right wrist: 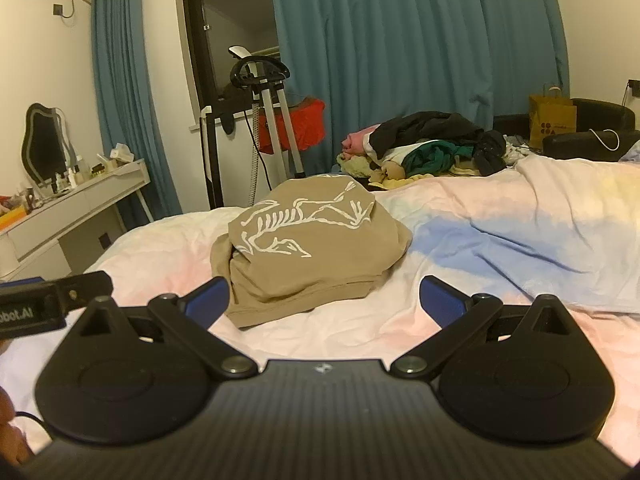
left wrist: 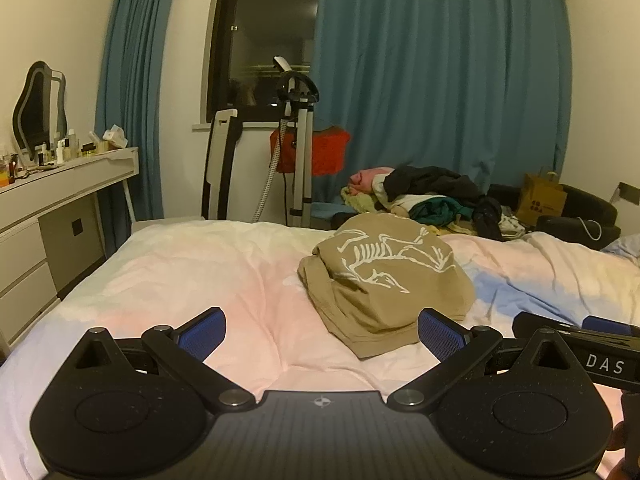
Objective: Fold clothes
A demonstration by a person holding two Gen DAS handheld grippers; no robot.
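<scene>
Two views. Left wrist view: left gripper [left wrist: 322, 330] spread wide, nothing between blue pads [left wrist: 202, 334], above pastel bedsheet [left wrist: 180, 280]. Tan shirt [left wrist: 384, 280] with white skeleton print bunched at 1 o'clock, its near edge just beside right pad. Clothes pile [left wrist: 432, 196] farther, 1 o'clock.

Right wrist view: right gripper [right wrist: 325, 300] also spread, empty. Tan shirt [right wrist: 308, 244] at 12 o'clock, hem near left pad. Left gripper body [right wrist: 48, 304] at 9 o'clock.

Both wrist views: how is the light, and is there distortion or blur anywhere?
Left wrist view: warm, dim indoor light, dark window, fisheye bends the blue curtain edges; the tan shirt looks sharp. Right wrist view: same yellowish cast, dark corners, the right gripper body near the lens is soft, while the bedsheet shows gentle shadows in its folds.
</scene>
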